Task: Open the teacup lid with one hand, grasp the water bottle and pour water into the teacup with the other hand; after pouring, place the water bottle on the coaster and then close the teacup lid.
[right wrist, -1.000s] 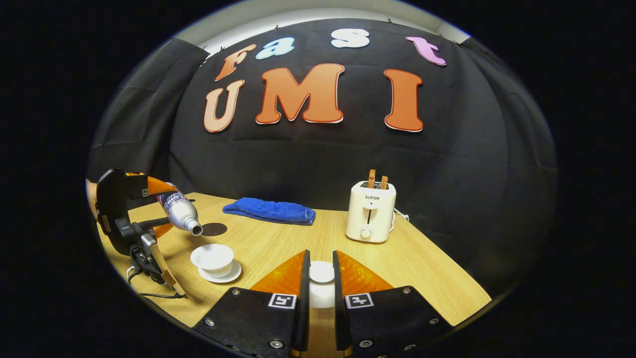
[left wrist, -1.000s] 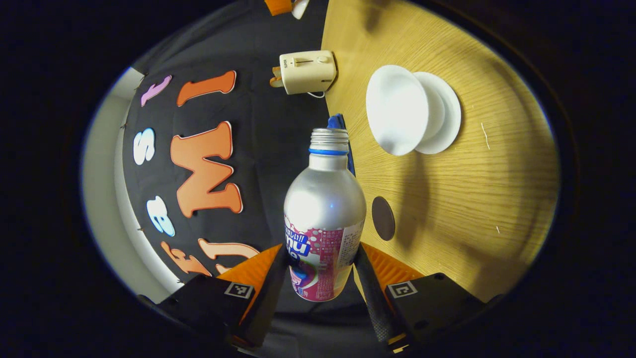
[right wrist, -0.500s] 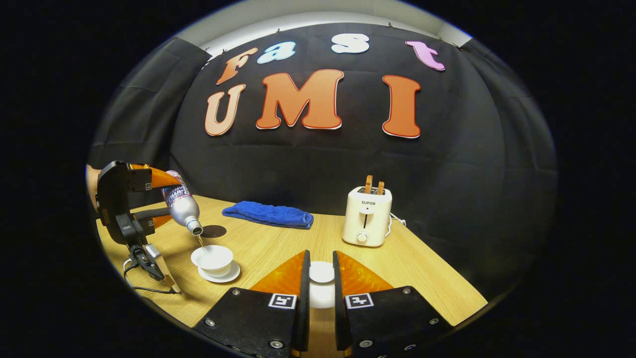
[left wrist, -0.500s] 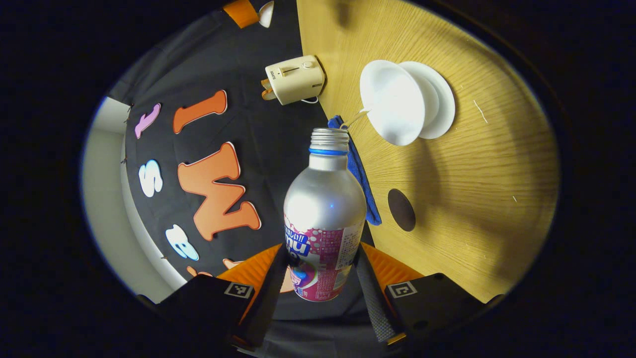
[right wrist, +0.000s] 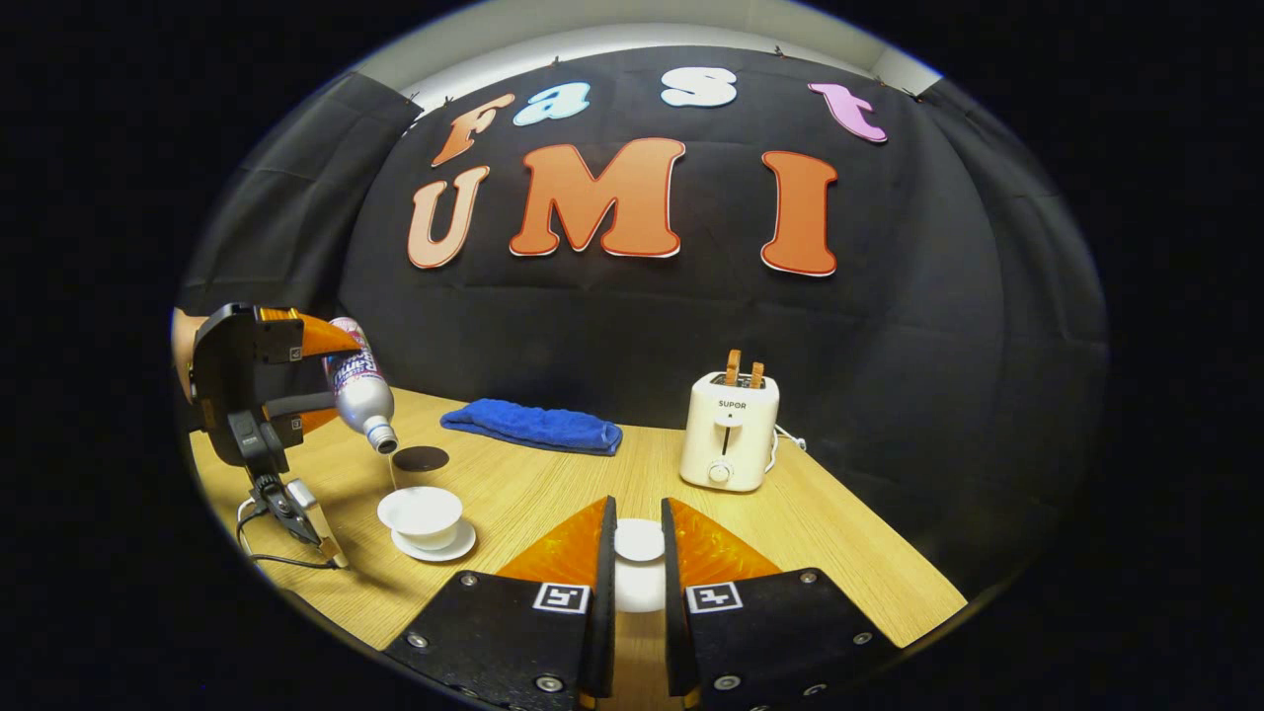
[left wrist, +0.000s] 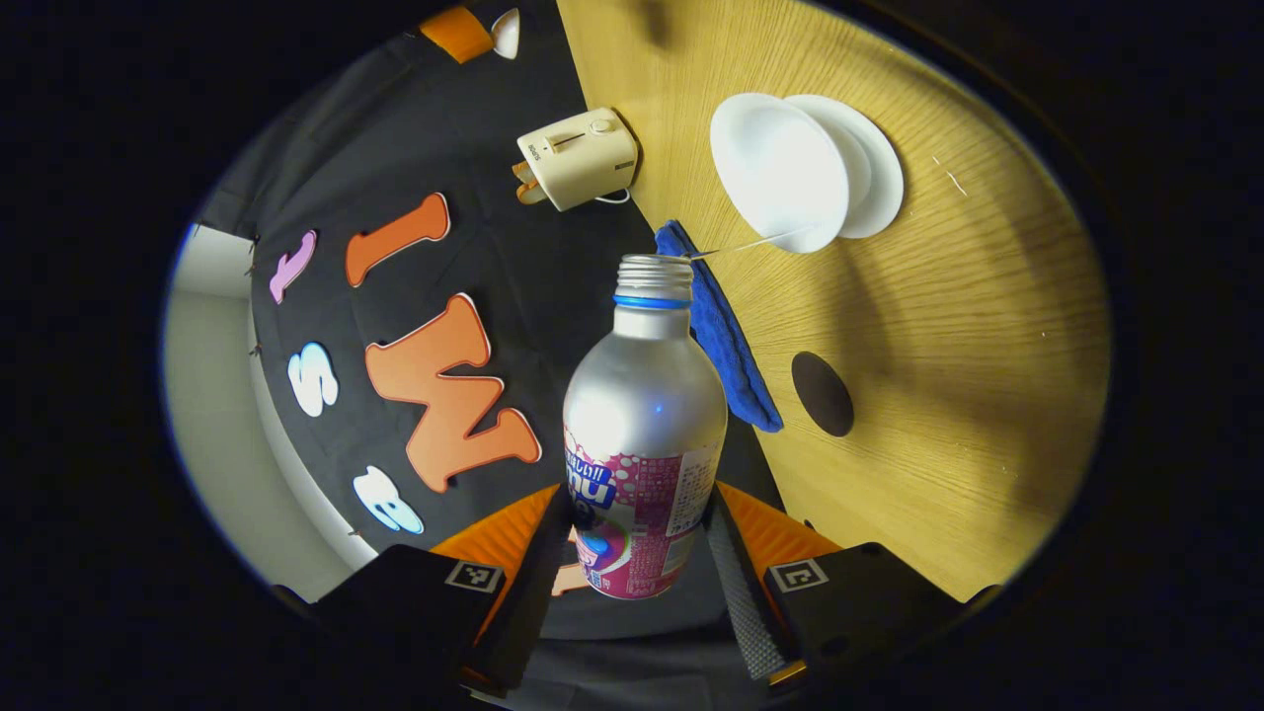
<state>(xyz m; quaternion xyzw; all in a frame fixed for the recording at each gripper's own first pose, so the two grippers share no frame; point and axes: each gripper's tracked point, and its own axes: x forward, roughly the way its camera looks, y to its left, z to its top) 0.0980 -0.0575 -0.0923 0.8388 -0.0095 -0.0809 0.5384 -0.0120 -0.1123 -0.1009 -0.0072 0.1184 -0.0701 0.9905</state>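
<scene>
A light wooden table (right wrist: 553, 494) carries everything, standing before the black cloth wall. On it, toward the back right in the right gripper view, stands a cream two-slot toaster (right wrist: 729, 431) with two brown slices poking out of the top; it also appears in the left gripper view (left wrist: 578, 157). A folded blue towel (right wrist: 533, 426) lies flat near the wall, left of the toaster.

The left gripper (left wrist: 632, 553) is clamped on a silver metal water bottle with a pink printed label (left wrist: 644, 434), both fingers pressing its lower body. In the right gripper view that gripper (right wrist: 252, 395) is held above the table's left side with the bottle (right wrist: 359, 385) tilted mouth-down, and a thin stream of water runs from the open mouth to the white porcelain teacup (right wrist: 421, 513). The cup sits uncovered on its white saucer (right wrist: 434, 543), below and just right of the bottle's mouth.

The right gripper (right wrist: 637, 568) has its fingers closed on the white round teacup lid (right wrist: 639, 563), held well to the right of the cup above the table's front edge.

A small dark round coaster (right wrist: 421, 458) lies bare on the table between the cup and the towel, just behind the cup; in the left gripper view it (left wrist: 822, 394) is beside the towel (left wrist: 726, 341).
</scene>
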